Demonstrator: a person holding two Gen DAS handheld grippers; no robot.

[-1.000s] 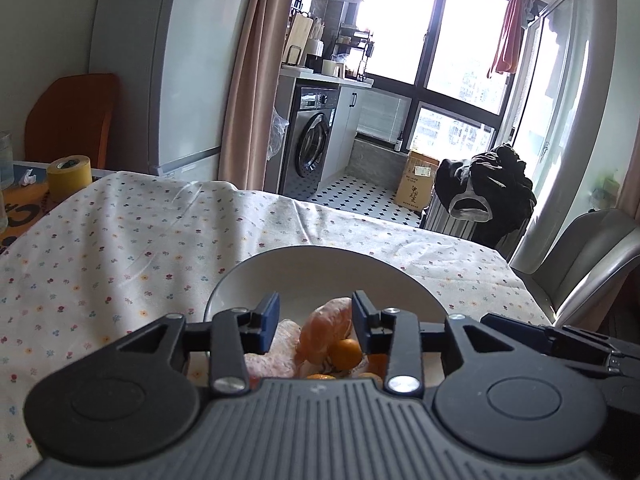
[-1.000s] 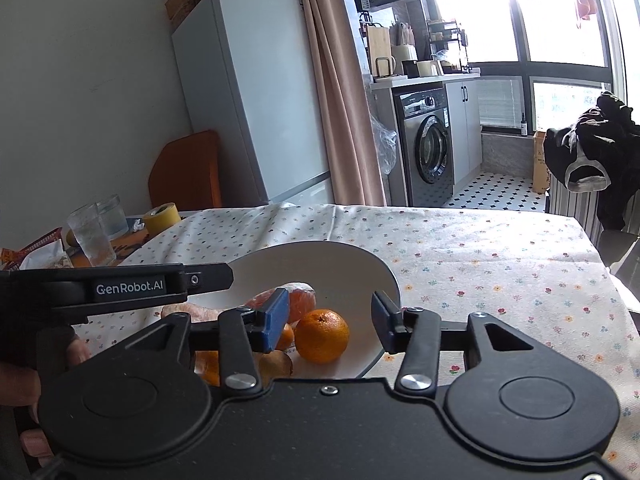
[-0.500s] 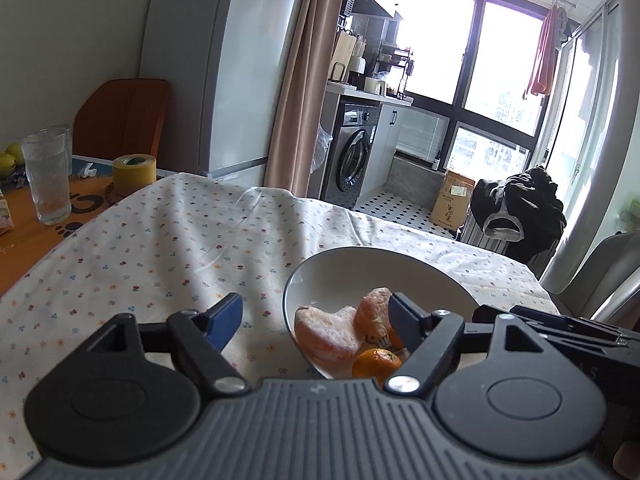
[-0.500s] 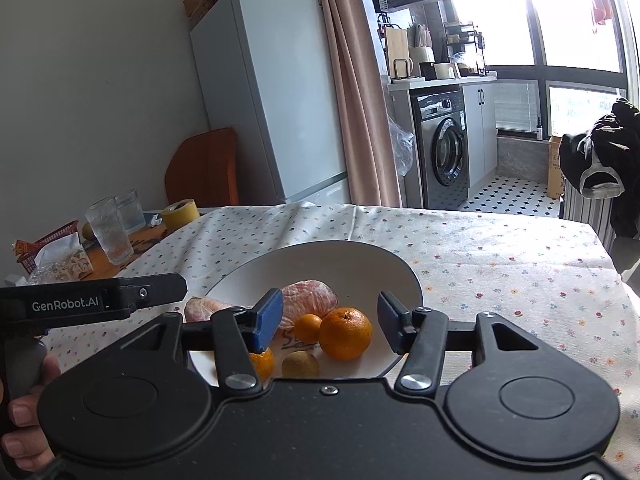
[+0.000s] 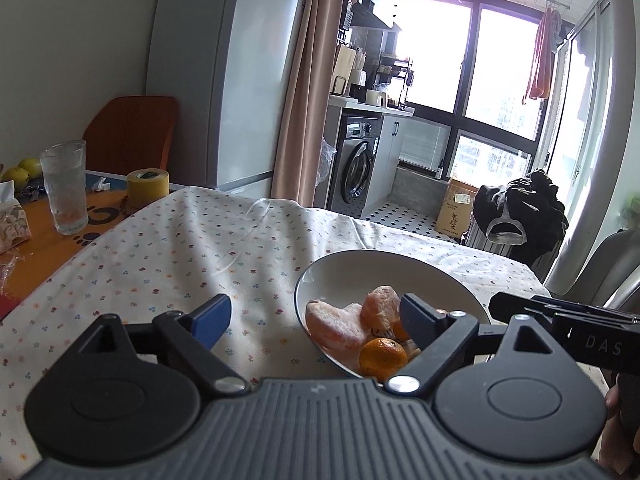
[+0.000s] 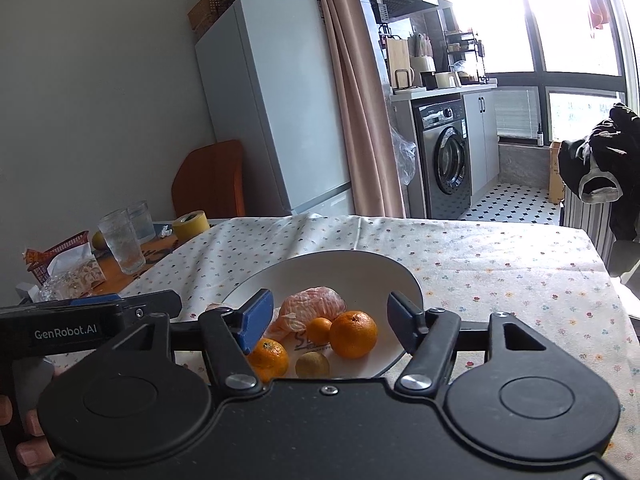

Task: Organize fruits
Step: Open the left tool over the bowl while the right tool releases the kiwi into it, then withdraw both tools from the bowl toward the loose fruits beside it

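Two grippers hang just in front of one white bowl (image 6: 404, 276), and neither has anything between its fingers. The left gripper (image 5: 316, 318) is spread wide, with one blue pad over the flowered cloth (image 5: 160, 256) and the other over the near rim of the bowl. The right gripper (image 6: 332, 320) is also open, a little less wide, and it frames the fruit from the near side.

All the fruit I can see lies inside the bowl, gathered in its near part: a large orange (image 6: 353, 334), a smaller one (image 6: 319, 330) touching it, another orange (image 6: 268, 358) near the rim, a small yellow-green fruit (image 6: 312, 364), and peeled citrus pieces (image 6: 314, 306) behind them. I think they were collected here so that the surface stays tidy, and the open fingers suggest that a piece was let go or that the next one is being chosen.

Nothing stands between the grippers and the bowl. To the left of the bowl, well apart and beyond the cloth edge, there are a drinking glass (image 5: 66, 186), a roll of yellow tape (image 5: 147, 188) and some yellow-green fruit (image 5: 24, 170) at the far edge. If that fruit also belongs to the task, the glass stands close to the way and could be knocked over.
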